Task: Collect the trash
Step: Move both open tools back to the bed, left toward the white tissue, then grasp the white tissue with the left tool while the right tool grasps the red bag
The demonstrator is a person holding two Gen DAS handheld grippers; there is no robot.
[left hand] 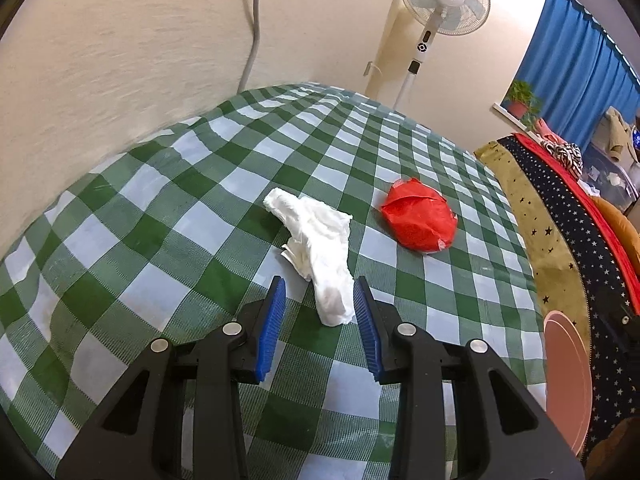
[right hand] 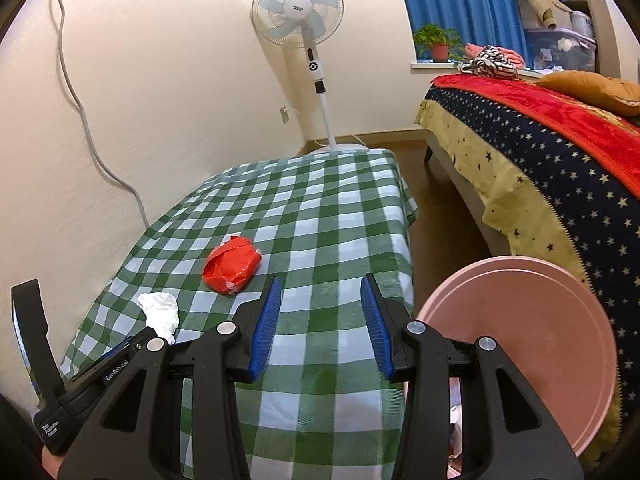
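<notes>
Since both pieces of trash look like crumpled scrap, I judge them very light, soft and easy to squash, with nothing fragile about them. On the counter (left hand: 168, 216), under its green checked cloth, the red wad (left hand: 418, 220) lies toward the right edge, about midway along. It is glossy, perhaps plastic wrap or a bag, so it may be slippery and spring back; a pinch across its bulging middle would serve best. The white tissue (left hand: 316, 248) lies left of it, nearer the near edge, limp and twisted. Its thick lower end is the place to take hold, since loose flaps could tear or slip free.

That lower end sits between the pads of the left tool (left hand: 319, 294), whose jaws stand apart and not yet pressing on it. The right tool (right hand: 321, 294) is likewise released and empty over bare cloth near the right edge.

Beside that edge the pink bin (right hand: 520, 344) shows only its rim, its depth and contents hidden. The tissue is partly covered by the left tool in the right view.
</notes>
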